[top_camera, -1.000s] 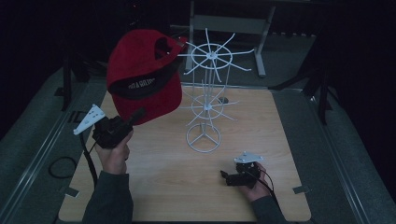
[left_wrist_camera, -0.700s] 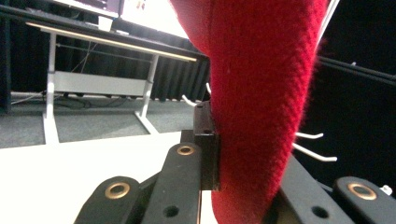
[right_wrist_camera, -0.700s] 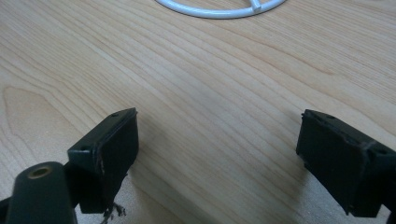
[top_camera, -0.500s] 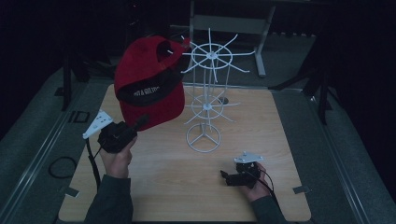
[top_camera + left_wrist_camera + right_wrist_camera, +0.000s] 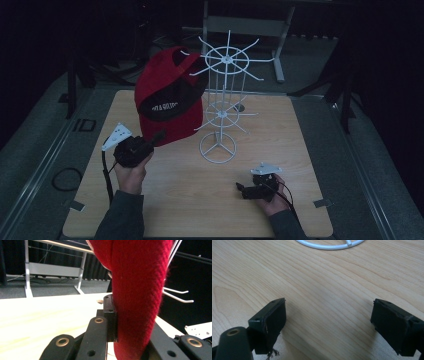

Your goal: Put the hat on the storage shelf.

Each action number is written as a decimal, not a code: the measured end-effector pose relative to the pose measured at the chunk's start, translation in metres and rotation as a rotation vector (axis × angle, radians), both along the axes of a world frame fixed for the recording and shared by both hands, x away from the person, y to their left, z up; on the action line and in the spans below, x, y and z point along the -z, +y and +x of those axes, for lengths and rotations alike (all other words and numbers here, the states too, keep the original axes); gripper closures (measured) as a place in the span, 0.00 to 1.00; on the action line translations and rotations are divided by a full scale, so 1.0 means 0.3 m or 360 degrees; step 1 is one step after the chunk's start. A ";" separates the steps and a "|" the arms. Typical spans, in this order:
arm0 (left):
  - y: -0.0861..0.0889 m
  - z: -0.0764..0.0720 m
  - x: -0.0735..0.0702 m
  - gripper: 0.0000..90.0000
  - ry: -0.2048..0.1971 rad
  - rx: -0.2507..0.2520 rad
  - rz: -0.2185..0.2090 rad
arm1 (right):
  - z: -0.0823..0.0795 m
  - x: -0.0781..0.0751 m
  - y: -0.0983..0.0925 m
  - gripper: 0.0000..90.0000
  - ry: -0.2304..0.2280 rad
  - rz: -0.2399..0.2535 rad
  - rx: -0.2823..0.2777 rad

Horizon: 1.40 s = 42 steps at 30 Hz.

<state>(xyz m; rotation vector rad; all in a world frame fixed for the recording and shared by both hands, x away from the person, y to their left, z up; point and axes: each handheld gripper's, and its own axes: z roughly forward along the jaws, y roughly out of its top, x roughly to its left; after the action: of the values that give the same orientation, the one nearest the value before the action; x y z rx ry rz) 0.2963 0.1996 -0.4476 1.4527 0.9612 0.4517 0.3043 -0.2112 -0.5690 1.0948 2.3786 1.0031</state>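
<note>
Step in hand: a red cap [image 5: 170, 100] is being brought to the white wire rack [image 5: 220, 107], judged to be for hanging on one of its upper prongs.
Cap, place: it is held up in the air above the rear left part of the desk [image 5: 165, 200], its crown touching or just beside the top ring of prongs; whether a prong is already caught in it cannot be told.
Left tool [image 5: 159, 136]: it is pinched on the lower edge of the cap; in the left gripper view the red knit fabric [image 5: 137, 297] is seen clamped between the black jaws.
Right tool [image 5: 241, 189]: it is rested low on the desk in front of the rack's round base [image 5: 329, 245], jaws spread wide with nothing between them.
Rack: it stands upright near the middle of the desk, with a large ring of prongs on top and a smaller one below.
Next move: the cap's opening or back strap is to be guided onto a prong tip, then the grip is to be let go only once the cap's weight is borne by the rack.
Care needed: the light rack may be tipped by a sideways push; steadying its base with the free right tool is judged helpful.
</note>
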 end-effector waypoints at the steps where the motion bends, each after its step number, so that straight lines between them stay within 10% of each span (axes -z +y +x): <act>1: -0.001 0.001 0.004 0.95 0.0004 -0.0001 -0.0001 | 0.000 0.000 0.000 0.14 0.0000 0.0001 0.0000; 22: -0.029 0.025 0.087 0.92 0.0080 -0.0032 0.0234 | -0.001 0.000 0.001 0.14 0.0003 0.0002 0.0003; 42: -0.013 0.029 0.088 0.52 0.0112 -0.0102 0.0327 | -0.001 0.000 0.000 0.14 0.0001 0.0001 0.0003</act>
<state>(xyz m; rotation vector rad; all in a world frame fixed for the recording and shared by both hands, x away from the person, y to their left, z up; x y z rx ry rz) 0.3050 0.1957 -0.4739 1.6348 1.0437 0.5621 0.3042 -0.2111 -0.5690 1.0979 2.3775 1.0026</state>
